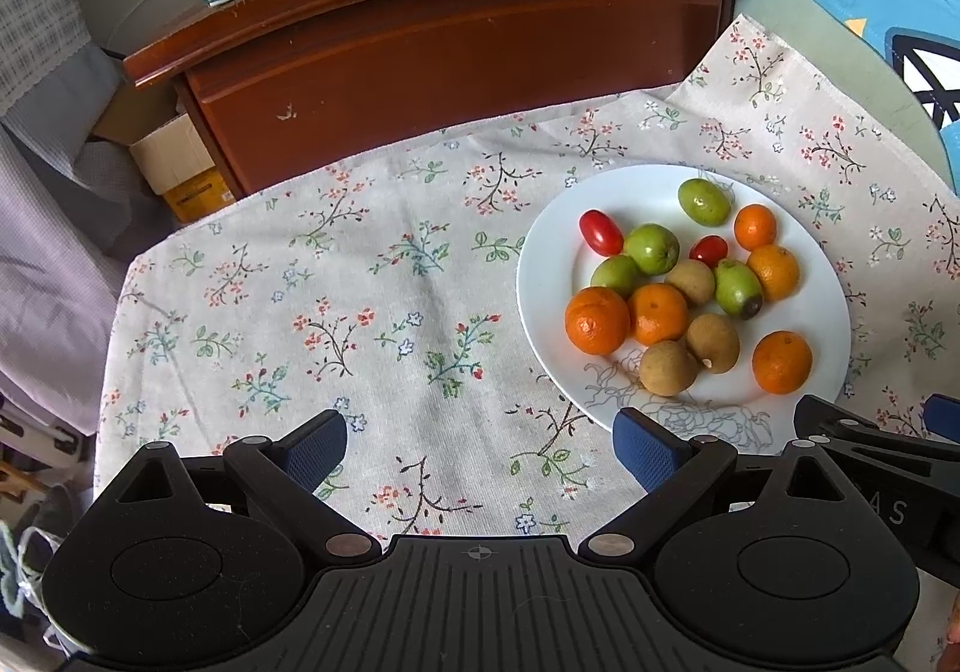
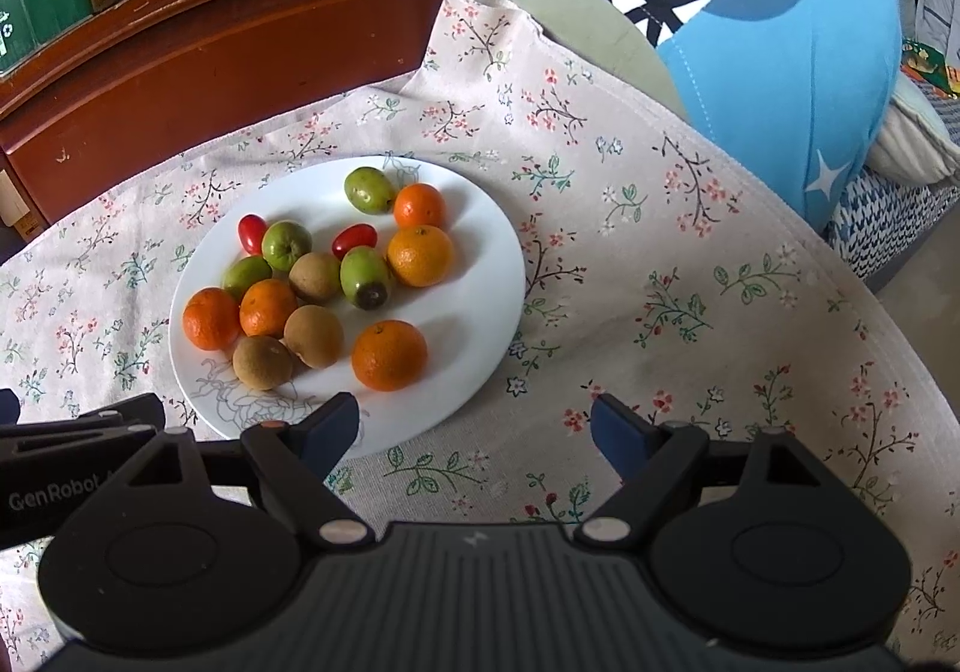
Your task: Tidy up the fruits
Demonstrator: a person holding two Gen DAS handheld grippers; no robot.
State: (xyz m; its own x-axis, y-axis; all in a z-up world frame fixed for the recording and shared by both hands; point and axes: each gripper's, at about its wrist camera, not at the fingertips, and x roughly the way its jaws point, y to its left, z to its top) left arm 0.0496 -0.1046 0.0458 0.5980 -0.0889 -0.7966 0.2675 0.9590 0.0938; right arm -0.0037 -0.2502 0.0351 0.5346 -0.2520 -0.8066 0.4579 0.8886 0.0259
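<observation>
While mixed fruits [image 2: 312, 276] sit jumbled on white plate [image 2: 480, 276], left gripper [image 1: 480, 450] & right gripper [image 2: 474, 432] hover near plate's front rim, jaws spread, empty; sorted vs. unsorted stage unclear.

plate [image 2: 480, 276]: 1 | oranges [image 2: 389, 355]: 5 | green fruits [image 2: 286, 245]: 4 | brown round fruits [image 2: 314, 336]: 3 | cherry tomatoes [image 2: 252, 233]: 2 | floral cloth [image 2: 690, 312]: 1 | grippers: 2, left gripper [image 1: 480, 453], right gripper [image 2: 474, 432]
</observation>
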